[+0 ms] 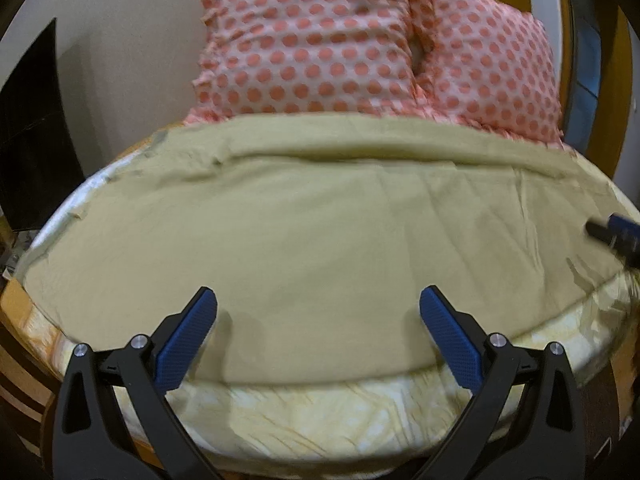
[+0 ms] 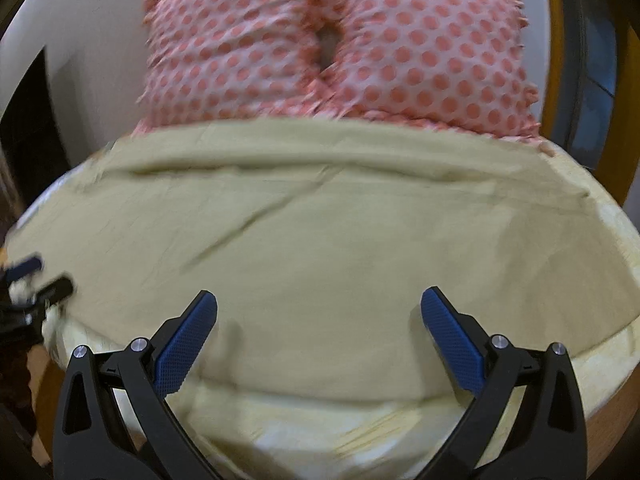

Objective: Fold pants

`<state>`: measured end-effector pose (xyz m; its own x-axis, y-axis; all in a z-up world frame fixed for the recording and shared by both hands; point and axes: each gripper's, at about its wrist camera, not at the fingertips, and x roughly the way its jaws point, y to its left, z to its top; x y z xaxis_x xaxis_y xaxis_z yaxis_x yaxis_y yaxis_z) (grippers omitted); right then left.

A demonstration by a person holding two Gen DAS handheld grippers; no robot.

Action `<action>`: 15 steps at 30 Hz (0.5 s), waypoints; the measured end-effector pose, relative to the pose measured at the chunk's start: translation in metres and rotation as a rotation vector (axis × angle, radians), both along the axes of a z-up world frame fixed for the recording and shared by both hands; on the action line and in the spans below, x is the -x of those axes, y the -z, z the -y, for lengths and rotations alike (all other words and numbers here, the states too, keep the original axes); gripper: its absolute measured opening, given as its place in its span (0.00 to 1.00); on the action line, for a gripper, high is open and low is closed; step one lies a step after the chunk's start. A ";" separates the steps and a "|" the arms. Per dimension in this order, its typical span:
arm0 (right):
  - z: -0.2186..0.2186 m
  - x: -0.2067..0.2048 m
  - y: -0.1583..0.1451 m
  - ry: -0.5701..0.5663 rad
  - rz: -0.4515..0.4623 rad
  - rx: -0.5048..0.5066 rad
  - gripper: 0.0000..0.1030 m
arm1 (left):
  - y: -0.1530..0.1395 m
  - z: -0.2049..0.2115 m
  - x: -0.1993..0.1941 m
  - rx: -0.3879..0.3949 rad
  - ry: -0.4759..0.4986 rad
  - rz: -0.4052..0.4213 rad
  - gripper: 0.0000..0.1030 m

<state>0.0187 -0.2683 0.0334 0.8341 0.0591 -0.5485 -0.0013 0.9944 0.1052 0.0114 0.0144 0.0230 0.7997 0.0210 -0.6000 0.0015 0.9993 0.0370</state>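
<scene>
- The olive-tan cotton pants (image 1: 312, 216) lie spread flat across the pale yellow patterned mattress (image 1: 320, 412), filling the middle of both wrist views, with a folded ridge running along their far edge at 12 o'clock.
- The left gripper (image 1: 318, 308) hangs over the near edge of the pants, jaws spread wide, nothing between the blue pads (image 1: 188, 344).
- The right gripper (image 2: 319, 308) does likewise, jaws spread apart and empty.
- Two pink pillows with coral polka dots (image 1: 320, 40) sit at 12 o'clock, just beyond the pants.
- In the left view, the right gripper's tip shows at 3 o'clock.
</scene>
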 end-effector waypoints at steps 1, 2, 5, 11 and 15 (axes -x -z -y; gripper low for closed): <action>0.011 -0.007 -0.008 0.026 0.011 -0.014 0.99 | -0.006 -0.003 -0.003 0.001 -0.011 0.012 0.98; 0.029 -0.020 -0.019 0.068 0.019 -0.042 0.99 | -0.012 -0.007 -0.009 0.004 -0.030 0.023 0.98; 0.085 -0.077 -0.035 0.220 -0.033 -0.119 0.99 | -0.030 -0.020 -0.034 0.033 -0.079 0.034 0.98; 0.205 -0.218 -0.015 0.608 -0.250 -0.291 0.91 | -0.041 -0.048 -0.095 0.079 -0.210 -0.021 0.98; 0.231 -0.259 0.000 0.695 -0.306 -0.300 0.73 | -0.026 -0.062 -0.120 0.145 -0.248 -0.086 0.98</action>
<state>0.2780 -0.4997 0.0335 0.5501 -0.2358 -0.8011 0.6772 0.6873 0.2627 0.1319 0.0765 0.0487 0.7268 0.1190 -0.6764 -0.2468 0.9644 -0.0955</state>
